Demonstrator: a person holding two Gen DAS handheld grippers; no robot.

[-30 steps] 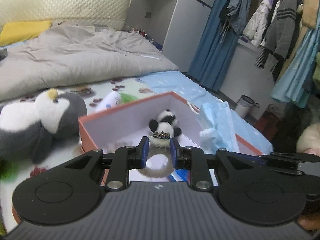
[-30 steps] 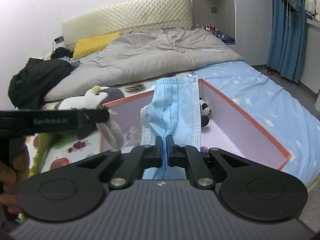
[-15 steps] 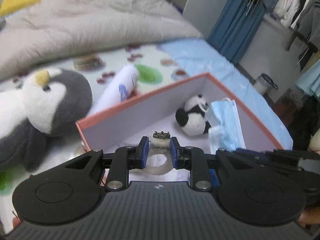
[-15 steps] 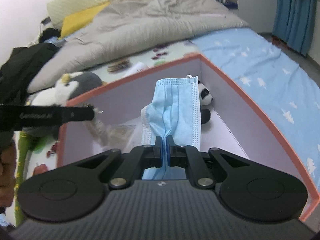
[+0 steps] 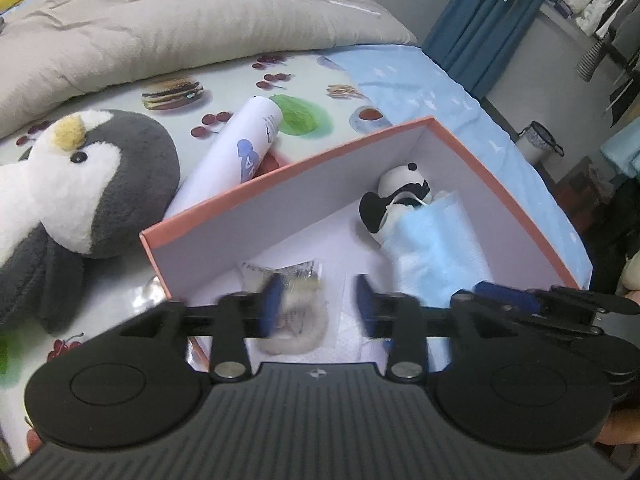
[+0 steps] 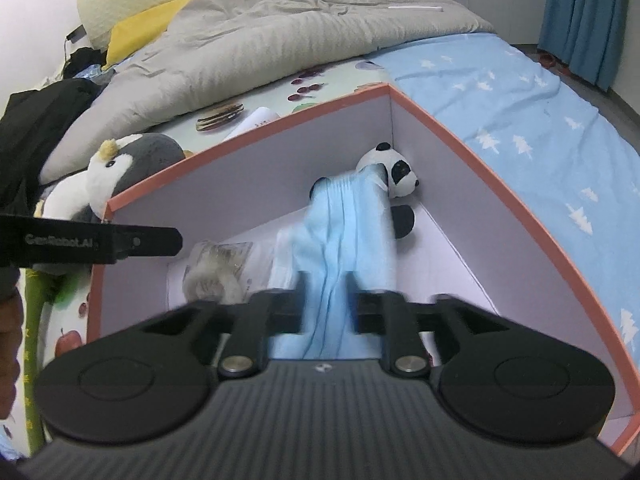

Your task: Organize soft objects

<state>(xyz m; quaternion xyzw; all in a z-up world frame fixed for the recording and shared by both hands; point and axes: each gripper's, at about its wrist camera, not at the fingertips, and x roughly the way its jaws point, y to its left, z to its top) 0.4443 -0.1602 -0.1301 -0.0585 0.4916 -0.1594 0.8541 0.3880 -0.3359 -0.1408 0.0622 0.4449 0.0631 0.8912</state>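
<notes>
Open pink-rimmed box (image 6: 472,168) with pale lilac walls, holding three soft items. Panda plush (image 6: 394,178), black and white, sits in the far corner at 12 o'clock. Blue pleated mask (image 6: 344,240) drapes from the panda toward 6 o'clock across the floor. Furry beige item in a clear packet (image 5: 296,320) lies at 9 o'clock. Grey-and-white penguin plush (image 5: 80,184) lies outside, beyond the box's 9 o'clock wall.

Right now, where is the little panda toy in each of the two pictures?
Left wrist view: the panda toy lies right of centre, in the box's far corner, partly under the blue face mask.
Right wrist view: panda toy just above centre, same corner.
Shared landmark: the pink-rimmed box.
</notes>
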